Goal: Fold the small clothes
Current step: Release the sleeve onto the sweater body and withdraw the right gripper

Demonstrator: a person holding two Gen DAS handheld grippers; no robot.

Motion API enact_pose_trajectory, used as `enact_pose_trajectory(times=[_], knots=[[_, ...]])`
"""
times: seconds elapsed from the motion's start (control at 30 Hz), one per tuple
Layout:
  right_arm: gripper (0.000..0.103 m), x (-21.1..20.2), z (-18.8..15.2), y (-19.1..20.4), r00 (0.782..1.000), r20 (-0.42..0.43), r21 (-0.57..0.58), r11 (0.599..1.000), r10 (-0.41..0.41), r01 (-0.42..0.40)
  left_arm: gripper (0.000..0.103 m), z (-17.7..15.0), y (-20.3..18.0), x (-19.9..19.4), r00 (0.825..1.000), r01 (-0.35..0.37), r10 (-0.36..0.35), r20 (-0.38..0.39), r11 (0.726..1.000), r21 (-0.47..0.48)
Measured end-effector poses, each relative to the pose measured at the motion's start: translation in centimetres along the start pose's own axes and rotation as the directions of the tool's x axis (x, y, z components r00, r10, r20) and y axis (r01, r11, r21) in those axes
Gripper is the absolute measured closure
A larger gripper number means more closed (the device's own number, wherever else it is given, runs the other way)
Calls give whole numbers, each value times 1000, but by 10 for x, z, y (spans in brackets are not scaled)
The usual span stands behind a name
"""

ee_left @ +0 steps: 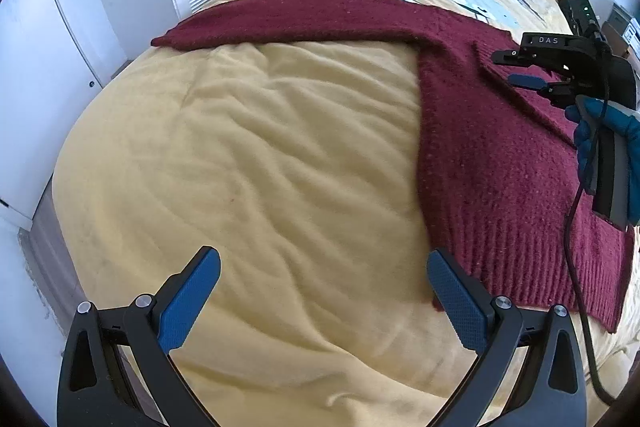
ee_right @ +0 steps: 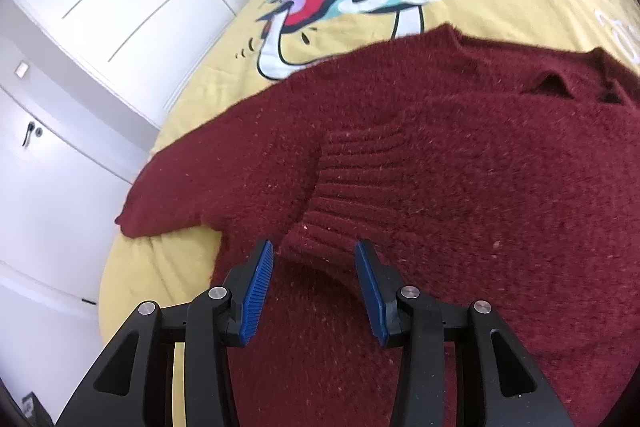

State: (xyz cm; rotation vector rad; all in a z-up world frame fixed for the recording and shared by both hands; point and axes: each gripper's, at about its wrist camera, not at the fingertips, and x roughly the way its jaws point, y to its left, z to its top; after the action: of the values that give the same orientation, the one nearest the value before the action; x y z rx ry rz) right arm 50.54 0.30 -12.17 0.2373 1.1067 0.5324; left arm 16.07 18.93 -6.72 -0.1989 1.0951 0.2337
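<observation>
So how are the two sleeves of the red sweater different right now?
The left sleeve lies stretched out over the yellow blanket; the right sleeve is folded in across the sweater. The left sleeve has nothing near it; the right sleeve's ribbed cuff lies between the open pads of the right gripper, untouched. Both are the same fuzzy dark red knit.

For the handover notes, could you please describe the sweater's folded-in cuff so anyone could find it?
On the yellow bedspread lies a maroon sweater. One sleeve is folded across its body, and its ribbed cuff ends between the right gripper's open jaws; the other sleeve stretches out flat.
</observation>
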Motion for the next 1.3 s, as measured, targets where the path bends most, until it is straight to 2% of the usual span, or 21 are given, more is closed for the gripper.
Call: enact_pose_trajectory(times=[0.1, 0.33, 0.43, 0.53, 0.67, 0.77, 0.93, 1.1, 1.3], knots=[[58, -18, 1, -9, 999, 31, -11, 999, -31, 31, 1, 1, -5, -1, 1000, 18, -18, -9, 1000, 6], [58, -43, -4, -54, 980, 54, 3, 982, -190, 190, 1, 3, -10, 0, 997, 73, -73, -28, 997, -17], [58, -37, -14, -68, 967, 30, 4, 968, -251, 251, 1, 4, -13, 0, 996, 83, -84, -21, 996, -8], [58, -25, -24, -69, 960, 12, -14, 960, -278, 278, 1, 5, -14, 0, 996, 89, -89, -20, 996, -9], [50, -15, -35, -52, 956, 24, -46, 955, -294, 294, 1, 5, -10, 2, 996, 82, -82, -20, 996, -18], [49, -10, -40, -37, 955, 27, -80, 951, -296, 298, 1, 4, -4, 5, 997, 70, -71, -24, 997, -30], [49, -10, -44, -21, 966, 18, -110, 960, -257, 258, 1, 5, 3, 6, 998, 54, -55, -18, 997, -51], [50, -27, -51, -13, 971, 23, -146, 960, -240, 240, 1, 6, 8, 4, 999, 46, -46, -5, 997, -69], [50, -60, -66, -16, 964, 51, -150, 952, -261, 266, 1, 7, 11, -5, 999, 50, -48, 23, 995, -82]])
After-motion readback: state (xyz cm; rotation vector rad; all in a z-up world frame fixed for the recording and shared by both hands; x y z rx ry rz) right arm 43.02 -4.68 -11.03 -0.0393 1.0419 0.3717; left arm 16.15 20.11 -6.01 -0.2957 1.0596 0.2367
